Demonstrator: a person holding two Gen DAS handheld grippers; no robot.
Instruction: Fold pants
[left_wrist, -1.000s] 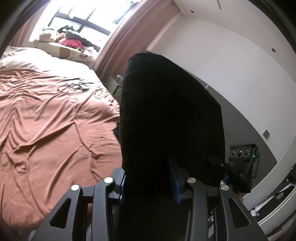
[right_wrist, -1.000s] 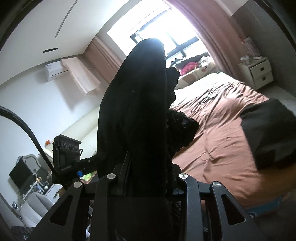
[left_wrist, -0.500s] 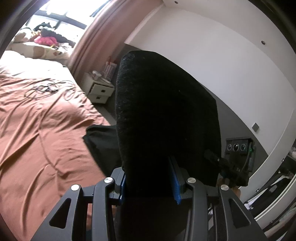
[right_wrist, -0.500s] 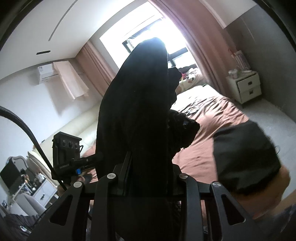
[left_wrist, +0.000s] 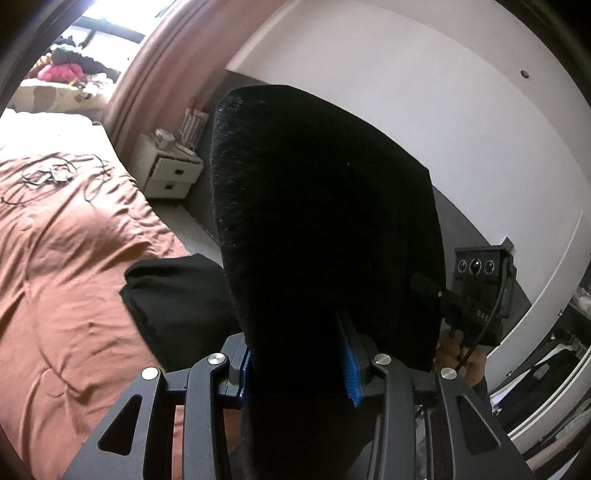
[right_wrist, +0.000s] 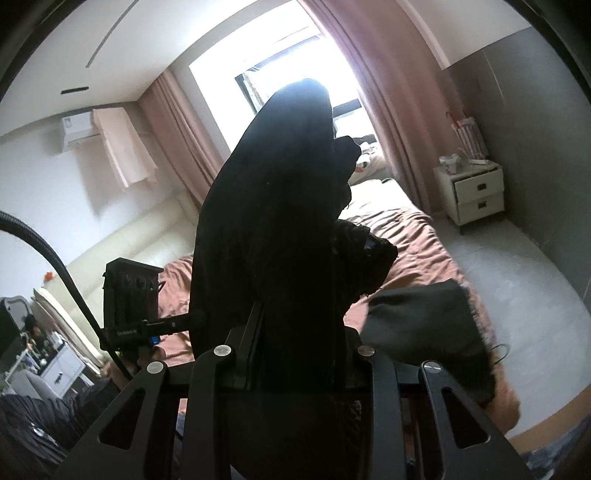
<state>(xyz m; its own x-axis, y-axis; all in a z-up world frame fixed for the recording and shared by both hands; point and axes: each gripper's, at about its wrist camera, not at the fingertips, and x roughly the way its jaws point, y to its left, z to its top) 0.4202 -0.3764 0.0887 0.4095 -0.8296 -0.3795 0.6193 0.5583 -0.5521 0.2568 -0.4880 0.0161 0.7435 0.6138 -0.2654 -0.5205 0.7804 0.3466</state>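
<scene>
while both grippers are clamped on the black pants (left_wrist: 325, 229), the cloth stands up out of each pair of jaws and blocks most of either view, so the garment is strung in the air between the two hands, its long axis seemingly running from the left gripper (left_wrist: 297, 363) across to the right gripper (right_wrist: 295, 332). neither hand looks nearer the bed (left_wrist: 66, 236); its rumpled brown sheet lies below and ahead. a dark folded bundle (right_wrist: 424, 325) already sits at the mattress edge, near the white nightstand (right_wrist: 476, 192), pink curtain (right_wrist: 373, 92) and bright window (right_wrist: 258, 59).
</scene>
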